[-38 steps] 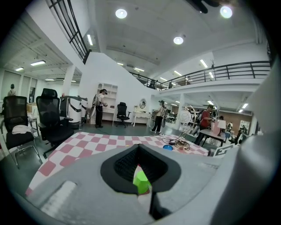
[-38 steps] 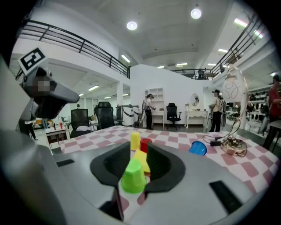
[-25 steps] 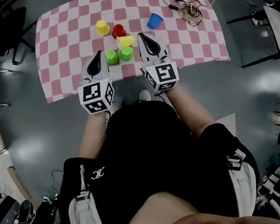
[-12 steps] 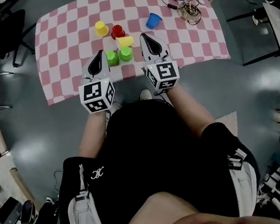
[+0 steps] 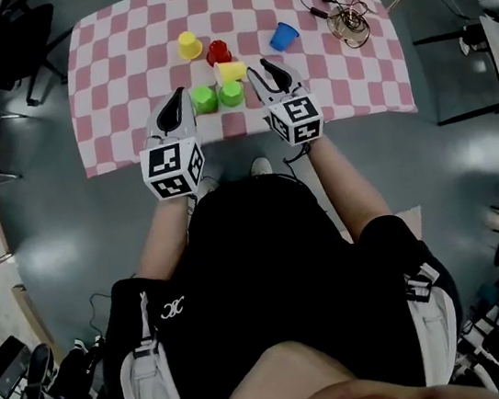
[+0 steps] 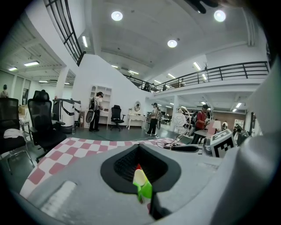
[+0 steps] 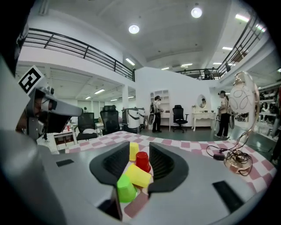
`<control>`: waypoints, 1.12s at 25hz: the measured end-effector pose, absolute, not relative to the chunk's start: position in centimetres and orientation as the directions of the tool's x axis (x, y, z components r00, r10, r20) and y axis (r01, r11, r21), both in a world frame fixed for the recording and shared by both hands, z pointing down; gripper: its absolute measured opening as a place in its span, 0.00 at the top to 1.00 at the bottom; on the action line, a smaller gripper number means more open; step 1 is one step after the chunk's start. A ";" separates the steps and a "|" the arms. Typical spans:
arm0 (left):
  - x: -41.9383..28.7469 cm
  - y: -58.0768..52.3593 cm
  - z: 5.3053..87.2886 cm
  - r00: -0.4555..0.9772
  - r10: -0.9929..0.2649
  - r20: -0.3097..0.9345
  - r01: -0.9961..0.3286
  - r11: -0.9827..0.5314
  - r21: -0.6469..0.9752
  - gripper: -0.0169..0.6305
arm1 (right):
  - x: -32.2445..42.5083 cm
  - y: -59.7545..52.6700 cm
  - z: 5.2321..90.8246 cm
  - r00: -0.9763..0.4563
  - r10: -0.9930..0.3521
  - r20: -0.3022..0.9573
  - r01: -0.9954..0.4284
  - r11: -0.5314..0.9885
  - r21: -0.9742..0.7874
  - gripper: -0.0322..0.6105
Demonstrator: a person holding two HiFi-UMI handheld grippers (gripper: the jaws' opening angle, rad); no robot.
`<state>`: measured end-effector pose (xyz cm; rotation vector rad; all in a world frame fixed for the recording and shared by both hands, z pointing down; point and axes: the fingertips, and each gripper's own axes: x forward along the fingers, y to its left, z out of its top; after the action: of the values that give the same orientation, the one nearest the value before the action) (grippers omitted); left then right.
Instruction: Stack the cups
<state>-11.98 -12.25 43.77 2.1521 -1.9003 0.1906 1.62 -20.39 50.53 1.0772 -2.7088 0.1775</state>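
The right gripper (image 5: 266, 71) has its jaws spread with nothing between them, its tips just beside the tipped yellow cup (image 5: 230, 71). The left gripper (image 5: 180, 95) is closed and empty next to the left green cup (image 5: 205, 99). On the checked cloth (image 5: 118, 65) nothing is stacked yet. It would probably be best to square the open jaws to the tipped cup's sides and close gently, without bumping the right green cup (image 5: 232, 93) or the red cup (image 5: 219, 52).

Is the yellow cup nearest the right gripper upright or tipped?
Tipped: the yellow cup lies on its side beside the red cup.
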 end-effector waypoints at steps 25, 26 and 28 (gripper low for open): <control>-8.4 -9.5 46.3 -0.276 -0.901 0.335 -0.938 0.328 0.111 0.95 | 7.8 -31.1 57.8 -0.649 -0.656 0.386 -0.734 0.673 -0.091 0.70; -8.3 -9.5 46.3 -0.279 -0.899 0.337 -0.938 0.331 0.107 0.95 | 8.6 -31.6 58.2 -0.601 -0.688 0.407 -0.779 0.619 -0.103 0.70; -8.2 -9.8 46.3 -0.278 -0.898 0.342 -0.940 0.328 0.096 0.95 | 9.7 -32.4 59.5 -0.533 -0.711 0.460 -0.835 0.531 -0.147 0.68</control>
<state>-8.23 -9.84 46.29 1.6382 -2.2645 0.1776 9.75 -32.38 59.49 1.2773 -2.4291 0.5030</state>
